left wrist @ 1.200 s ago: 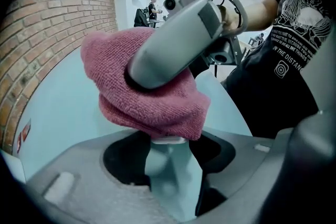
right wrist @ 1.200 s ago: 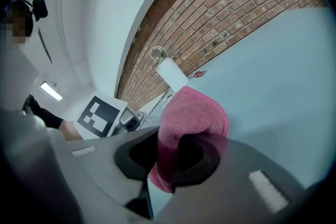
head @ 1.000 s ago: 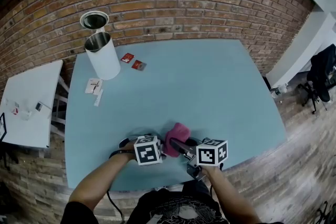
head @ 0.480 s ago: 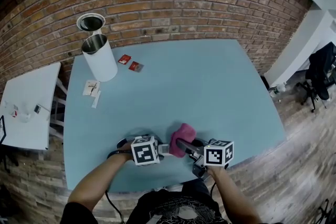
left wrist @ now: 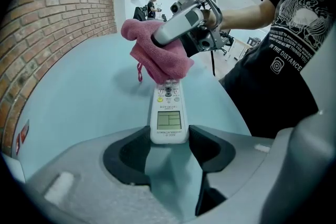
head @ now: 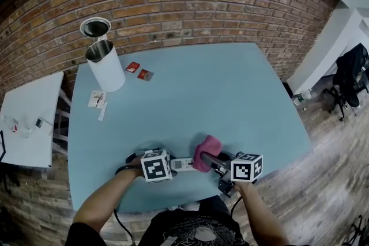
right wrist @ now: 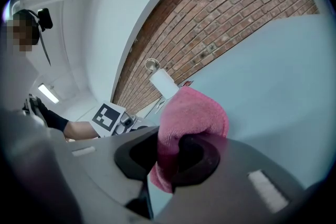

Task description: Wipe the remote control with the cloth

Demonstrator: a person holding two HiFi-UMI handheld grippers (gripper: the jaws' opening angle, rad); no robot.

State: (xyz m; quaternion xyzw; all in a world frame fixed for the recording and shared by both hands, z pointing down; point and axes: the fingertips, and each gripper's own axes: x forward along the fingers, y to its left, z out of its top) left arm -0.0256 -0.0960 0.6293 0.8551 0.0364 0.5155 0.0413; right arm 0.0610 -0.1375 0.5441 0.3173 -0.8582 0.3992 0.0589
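Note:
A white remote control [left wrist: 168, 115] with a small screen and buttons is clamped at its near end between the jaws of my left gripper [left wrist: 169, 140], a little above the blue table [head: 190, 95]. A bunched pink cloth [left wrist: 155, 54] rests on the remote's far end, covering it. My right gripper [right wrist: 176, 152] is shut on that cloth [right wrist: 189, 118]. In the head view the remote [head: 182, 165] runs between the left gripper [head: 173, 165] and the cloth [head: 206, 151], with the right gripper [head: 206, 157] coming in from the right.
A white cylindrical can [head: 105, 65] with its lid [head: 95, 27] behind it stands at the table's far left. Two small red packets [head: 138, 70] and paper slips [head: 97, 99] lie near it. A white side table [head: 29, 118] is left; a brick wall [head: 190, 3] runs behind.
The pink cloth and my right gripper have slid to the right along the remote, uncovering more of its white body. The left gripper has held still.

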